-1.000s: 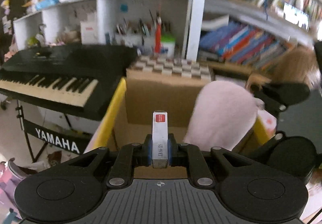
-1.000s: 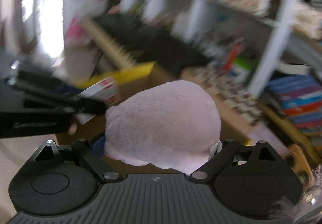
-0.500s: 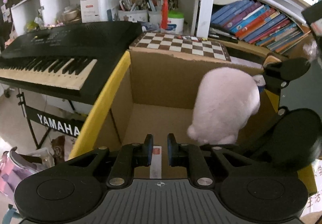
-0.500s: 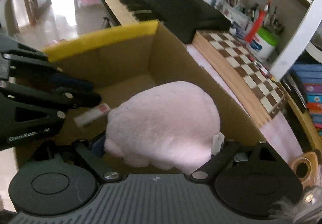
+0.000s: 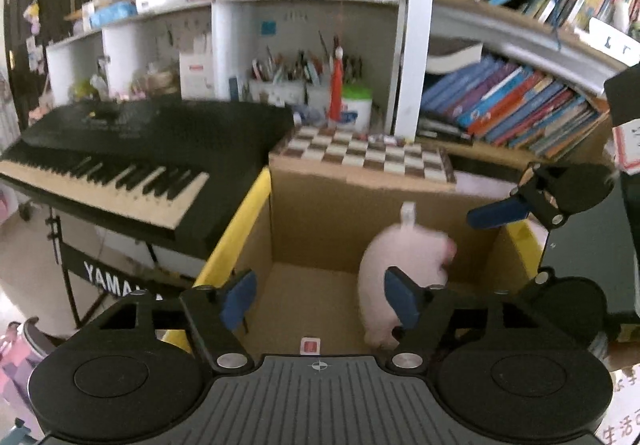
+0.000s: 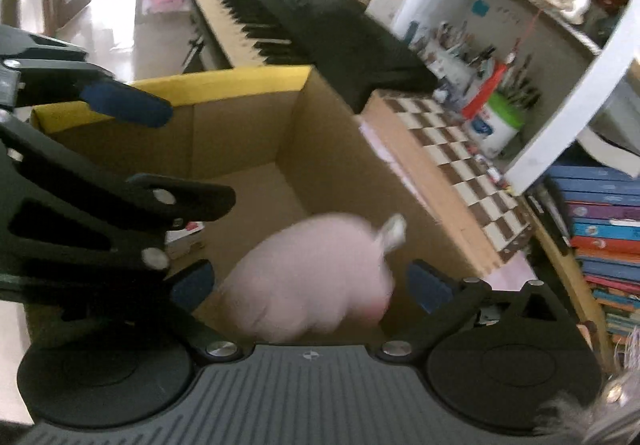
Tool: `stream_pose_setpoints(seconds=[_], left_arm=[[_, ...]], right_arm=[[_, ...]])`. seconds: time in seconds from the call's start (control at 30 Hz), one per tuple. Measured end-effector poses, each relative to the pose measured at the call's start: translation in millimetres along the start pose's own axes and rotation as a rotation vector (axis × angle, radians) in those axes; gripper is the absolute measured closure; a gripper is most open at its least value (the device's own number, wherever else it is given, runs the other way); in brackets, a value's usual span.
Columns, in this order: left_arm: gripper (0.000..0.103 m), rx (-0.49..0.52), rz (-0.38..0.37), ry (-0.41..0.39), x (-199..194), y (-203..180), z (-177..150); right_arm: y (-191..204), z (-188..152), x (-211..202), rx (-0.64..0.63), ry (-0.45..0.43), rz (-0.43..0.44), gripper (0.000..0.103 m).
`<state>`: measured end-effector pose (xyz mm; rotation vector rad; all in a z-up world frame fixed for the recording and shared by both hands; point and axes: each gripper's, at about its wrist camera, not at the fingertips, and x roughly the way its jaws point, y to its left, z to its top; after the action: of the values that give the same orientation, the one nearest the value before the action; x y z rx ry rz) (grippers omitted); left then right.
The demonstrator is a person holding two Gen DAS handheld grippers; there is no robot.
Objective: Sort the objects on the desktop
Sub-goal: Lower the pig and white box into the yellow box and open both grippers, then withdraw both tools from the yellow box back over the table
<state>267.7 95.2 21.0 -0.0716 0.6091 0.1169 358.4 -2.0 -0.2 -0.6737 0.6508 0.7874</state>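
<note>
An open cardboard box [image 5: 320,213] with a yellow flap [image 5: 236,229] lies below both grippers. My left gripper [image 5: 319,299] hangs over its near edge, jaws opening, nothing between them. A small white box with a red label [image 5: 311,345] lies on the carton floor just beneath it. The pink plush toy [image 6: 312,281], blurred, is low inside the carton. My right gripper [image 6: 310,285] is above it, jaws opening; the plush shows between the blue pads [image 6: 430,285] but they stand apart from it. In the left wrist view the plush [image 5: 400,265] is at the carton's right side.
A black Yamaha keyboard [image 5: 120,165] on a stand runs along the carton's left. A chessboard [image 5: 368,153] lies behind the far wall. White shelves hold pen pots [image 5: 288,85] and rows of books [image 5: 512,109]. The left gripper's fingers [image 6: 124,105] cross the right wrist view.
The left gripper opened and the small white box dropped to the carton floor. The right gripper's fingers spread off the plush, which has sunk lower in the carton.
</note>
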Motion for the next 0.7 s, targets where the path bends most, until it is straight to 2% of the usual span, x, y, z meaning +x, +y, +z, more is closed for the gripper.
stream_pose_setpoints(seconds=[0.07, 0.23, 0.43, 0.7], left_arm=[[0.017, -0.007, 0.003, -0.029, -10.6, -0.9, 0.6], [0.009, -0.019, -0.005, -0.095, -37.7, -1.0, 1.2], [0.009, -0.027, -0.004, -0.142, -65.4, 2.9, -7.7], [0.009, -0.070, -0.011, -0.176, -97.9, 15.7, -24.2]], right_arm=[[-3.6, -1.9, -7.9, 0.035, -0.029, -0.005, 0.000], [-7.9, -8.5, -33.7, 0.110, -0.095, -0.064, 0.000], [-7.7, -23.8, -71.4, 0.214, -0.182, -0.184, 0.000], [0.3, -51.5, -118.4, 0.389, -0.247, -0.279, 0.000]])
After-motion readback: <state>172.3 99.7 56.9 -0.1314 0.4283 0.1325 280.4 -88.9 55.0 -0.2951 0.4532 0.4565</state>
